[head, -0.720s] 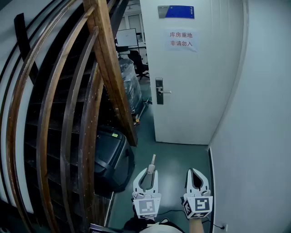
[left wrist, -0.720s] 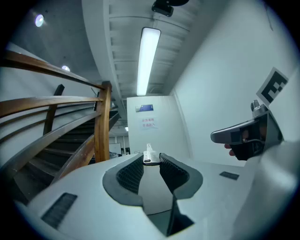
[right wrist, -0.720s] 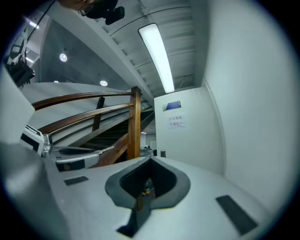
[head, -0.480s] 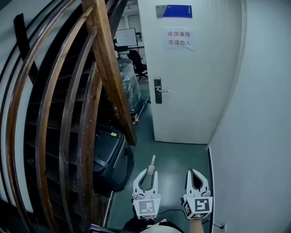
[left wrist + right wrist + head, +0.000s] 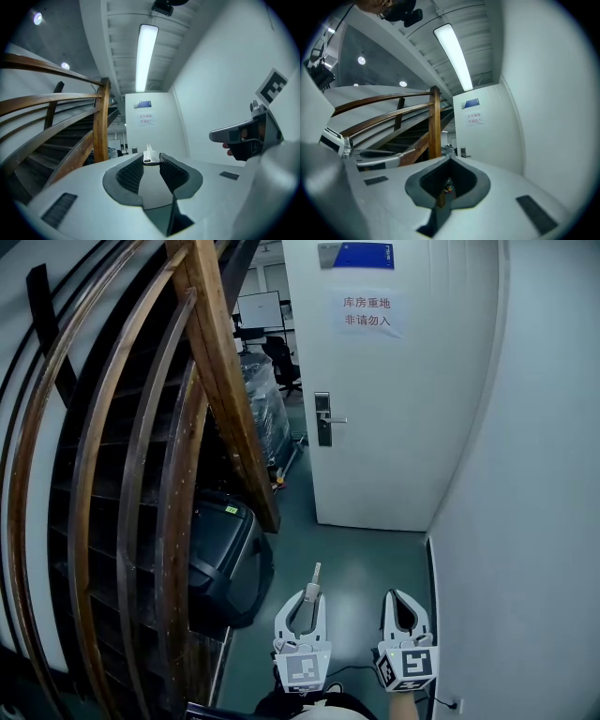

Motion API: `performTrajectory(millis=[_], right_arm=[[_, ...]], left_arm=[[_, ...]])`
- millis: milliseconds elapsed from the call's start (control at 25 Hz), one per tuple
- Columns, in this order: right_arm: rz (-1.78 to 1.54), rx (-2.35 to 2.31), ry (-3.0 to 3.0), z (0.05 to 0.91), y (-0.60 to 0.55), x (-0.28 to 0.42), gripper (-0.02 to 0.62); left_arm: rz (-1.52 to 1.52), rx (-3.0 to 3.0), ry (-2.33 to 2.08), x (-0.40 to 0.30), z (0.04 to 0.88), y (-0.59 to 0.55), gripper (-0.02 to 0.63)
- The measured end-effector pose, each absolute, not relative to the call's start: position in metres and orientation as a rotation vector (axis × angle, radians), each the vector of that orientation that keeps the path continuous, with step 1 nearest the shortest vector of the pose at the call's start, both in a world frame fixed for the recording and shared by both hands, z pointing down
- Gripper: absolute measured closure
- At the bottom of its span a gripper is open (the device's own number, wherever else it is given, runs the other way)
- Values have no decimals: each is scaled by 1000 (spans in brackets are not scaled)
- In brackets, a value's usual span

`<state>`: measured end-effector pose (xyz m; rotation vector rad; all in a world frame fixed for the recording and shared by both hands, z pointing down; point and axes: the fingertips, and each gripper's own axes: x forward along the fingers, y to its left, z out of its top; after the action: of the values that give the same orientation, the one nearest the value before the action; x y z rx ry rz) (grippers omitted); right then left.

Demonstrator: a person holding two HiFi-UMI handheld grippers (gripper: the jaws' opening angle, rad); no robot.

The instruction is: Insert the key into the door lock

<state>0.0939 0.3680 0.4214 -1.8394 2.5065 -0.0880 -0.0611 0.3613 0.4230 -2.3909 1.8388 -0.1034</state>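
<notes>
Because the door lock (image 5: 323, 418) stands well ahead of it, the left gripper (image 5: 310, 592) pinches the key (image 5: 316, 573) by its head at its tips, blade pointing forward for insertion (the right gripper (image 5: 405, 596), just beside it, is closed on nothing).

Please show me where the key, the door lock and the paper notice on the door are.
key (image 5: 316, 574), head view, on its protruding blade.
door lock (image 5: 322, 418), head view, middle of its metal plate.
paper notice (image 5: 367, 313), head view, centre of the sheet.
</notes>
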Motion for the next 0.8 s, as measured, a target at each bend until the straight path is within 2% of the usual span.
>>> performTrajectory(millis=[320, 800], right_arm=[[-130, -1838, 2524, 438, 337, 85, 592], [-101, -1863, 2517, 432, 208, 74, 592]], left_arm=[[-116, -2394, 1849, -65, 434, 332, 499], [-113, -2421, 1845, -76, 438, 200, 499]])
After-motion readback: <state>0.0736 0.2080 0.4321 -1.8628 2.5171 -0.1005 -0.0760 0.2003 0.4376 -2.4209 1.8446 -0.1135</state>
